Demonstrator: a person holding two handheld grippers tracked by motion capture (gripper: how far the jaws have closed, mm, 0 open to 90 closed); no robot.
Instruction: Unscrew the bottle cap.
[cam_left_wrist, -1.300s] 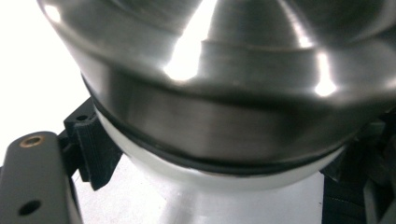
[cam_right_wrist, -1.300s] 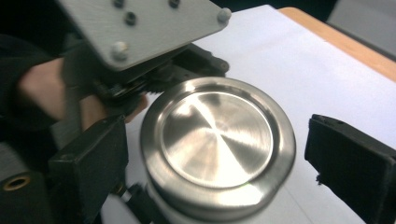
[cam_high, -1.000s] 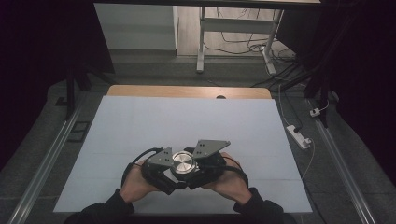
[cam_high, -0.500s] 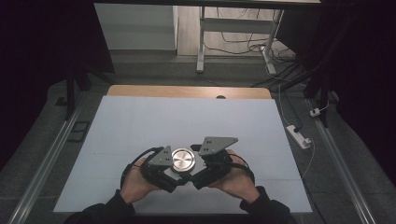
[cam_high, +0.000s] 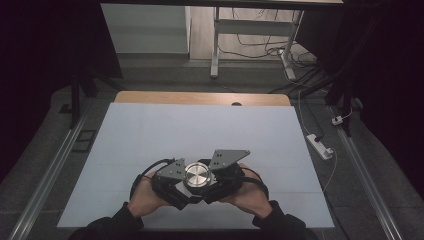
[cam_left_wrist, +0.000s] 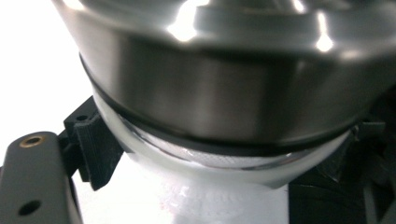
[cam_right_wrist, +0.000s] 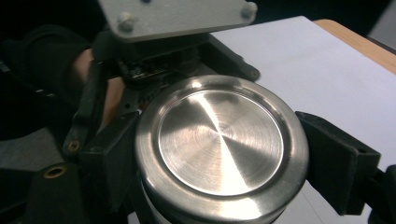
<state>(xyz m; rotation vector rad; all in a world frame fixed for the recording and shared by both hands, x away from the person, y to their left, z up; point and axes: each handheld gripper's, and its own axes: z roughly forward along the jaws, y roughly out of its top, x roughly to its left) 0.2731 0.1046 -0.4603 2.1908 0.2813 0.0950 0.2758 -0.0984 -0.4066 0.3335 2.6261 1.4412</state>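
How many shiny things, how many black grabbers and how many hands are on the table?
Shiny metal lid on a white container: 1
Black grabbers, the left gripper and the right gripper: 2
Hands, the left hand and the right hand: 2
Total: 5

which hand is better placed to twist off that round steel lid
Right, probably. In the right gripper view its black fingers clamp the rim of the round brushed-steel lid on both sides. The left gripper holds the white body below the lid, so it looks better placed to steady it.
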